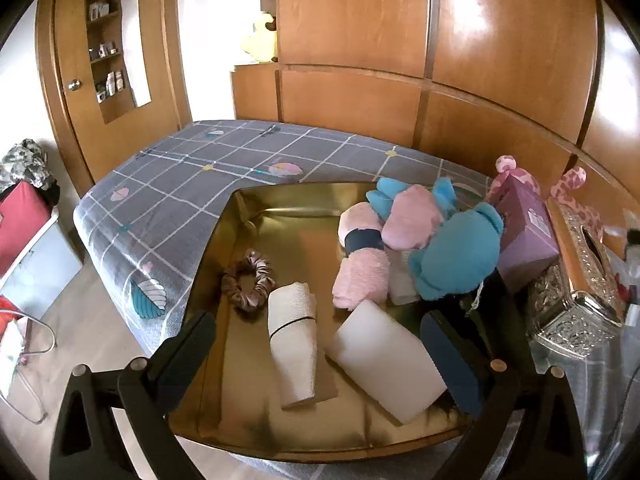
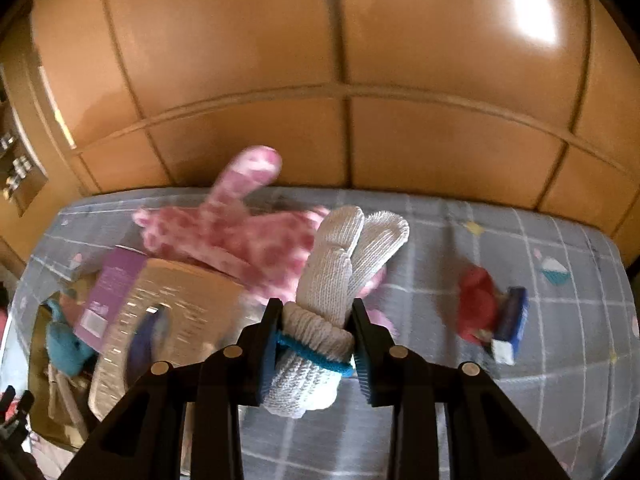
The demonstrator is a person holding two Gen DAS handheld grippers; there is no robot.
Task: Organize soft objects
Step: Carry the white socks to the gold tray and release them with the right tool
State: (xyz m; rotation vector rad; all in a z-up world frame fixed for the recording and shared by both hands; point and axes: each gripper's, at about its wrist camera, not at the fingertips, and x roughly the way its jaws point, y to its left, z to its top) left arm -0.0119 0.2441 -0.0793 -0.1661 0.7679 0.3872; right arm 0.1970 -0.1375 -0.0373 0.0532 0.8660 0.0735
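In the left wrist view a gold tray (image 1: 256, 200) lies on the bed. It holds a brown scrunchie (image 1: 249, 281), a rolled white cloth (image 1: 292, 336), a white foam block (image 1: 386, 360), rolled pink towels (image 1: 362, 256) and a blue plush toy (image 1: 456, 256). My left gripper (image 1: 316, 340) is open above the tray's near edge. In the right wrist view my right gripper (image 2: 314, 344) is shut on a rolled pair of white knit gloves (image 2: 332, 280) bound with a blue band, held above the bed. A pink spotted plush (image 2: 240, 232) lies behind it.
A purple box (image 1: 524, 236) and a silver tissue box (image 1: 580, 280) stand right of the tray. A red soft item (image 2: 478, 304) and a blue-white box (image 2: 510, 328) lie on the grey checked bedsheet (image 2: 560, 380). Wooden wardrobe panels (image 1: 400, 40) stand behind the bed.
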